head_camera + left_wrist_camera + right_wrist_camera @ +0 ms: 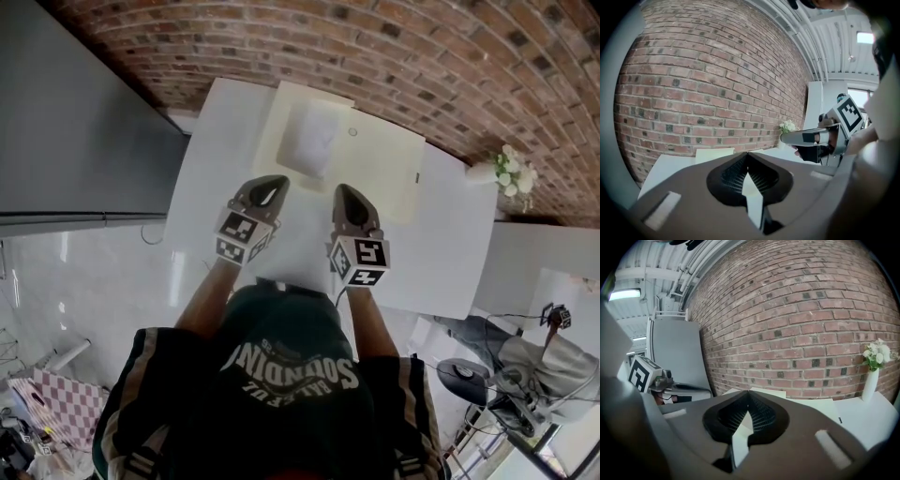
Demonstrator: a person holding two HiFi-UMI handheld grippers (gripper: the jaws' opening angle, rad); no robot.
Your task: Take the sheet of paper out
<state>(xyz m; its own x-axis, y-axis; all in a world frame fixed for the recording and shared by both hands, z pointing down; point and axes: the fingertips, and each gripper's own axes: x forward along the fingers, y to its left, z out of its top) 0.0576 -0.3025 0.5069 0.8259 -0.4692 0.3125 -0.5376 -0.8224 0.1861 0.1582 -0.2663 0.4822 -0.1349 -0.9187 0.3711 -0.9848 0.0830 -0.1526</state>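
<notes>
A cream folder point(380, 161) lies flat on the far half of the white table point(450, 253), and a pale sheet of paper point(309, 139) rests on its left part. My left gripper point(273, 184) hovers just short of the folder's near edge, its jaws shut with nothing between them. My right gripper point(343, 193) is beside it to the right, also shut and empty. In the left gripper view the folder point(715, 153) shows past the closed tips point(746, 153). In the right gripper view the folder point(813, 405) lies beyond the closed tips point(749, 392).
A brick wall point(394, 56) runs behind the table. A white vase of flowers point(511, 171) stands at the table's far right corner. A grey cabinet point(75, 122) stands to the left. A chair and cables point(525, 375) sit on the floor at lower right.
</notes>
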